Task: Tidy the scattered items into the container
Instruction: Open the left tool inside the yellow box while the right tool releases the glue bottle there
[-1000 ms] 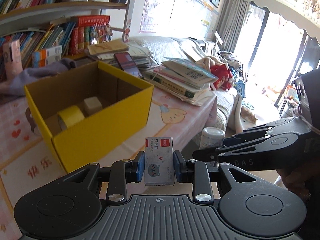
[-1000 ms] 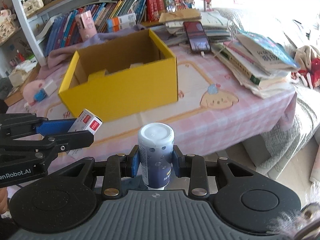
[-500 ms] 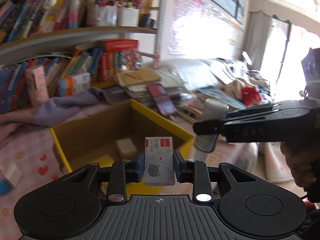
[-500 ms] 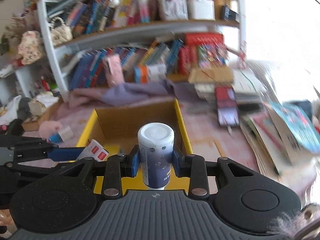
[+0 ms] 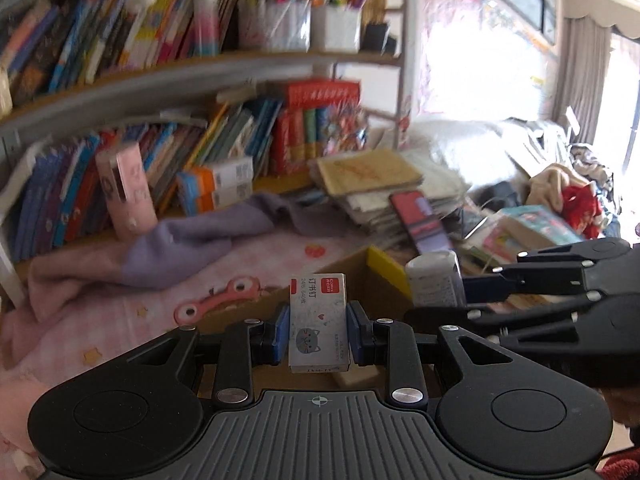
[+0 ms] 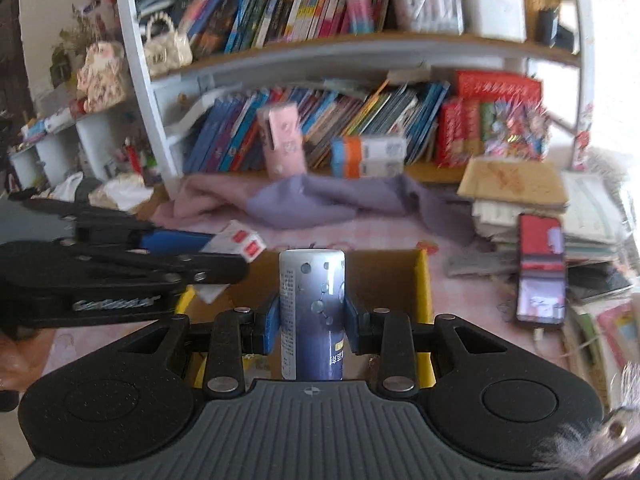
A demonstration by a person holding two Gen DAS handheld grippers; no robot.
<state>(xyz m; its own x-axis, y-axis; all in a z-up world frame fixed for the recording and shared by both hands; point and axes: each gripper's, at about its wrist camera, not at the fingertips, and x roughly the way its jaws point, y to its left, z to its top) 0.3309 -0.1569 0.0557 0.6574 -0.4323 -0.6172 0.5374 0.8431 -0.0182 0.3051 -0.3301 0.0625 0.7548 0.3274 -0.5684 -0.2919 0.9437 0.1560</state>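
My left gripper (image 5: 319, 330) is shut on a small white staples box (image 5: 319, 322) with a red label and a cat drawing. It holds it over the open yellow cardboard box (image 5: 386, 266). My right gripper (image 6: 312, 322) is shut on a blue-and-white bottle (image 6: 312, 312), also above the yellow box (image 6: 424, 280). The bottle (image 5: 434, 280) and the right gripper show at right in the left wrist view. The staples box (image 6: 236, 242) and the left gripper show at left in the right wrist view. Most of the box's inside is hidden by the grippers.
A purple and pink cloth (image 6: 320, 204) lies behind the box on the pink tablecloth. A phone (image 6: 540, 272) leans on stacked books (image 6: 516, 188) at right. A pink carton (image 6: 282, 146) stands before the bookshelf (image 6: 360, 52).
Both grippers moved forward and up over the yellow box with their items still held. The views tilted up toward the bookshelf; the box now lies right beneath the fingers.
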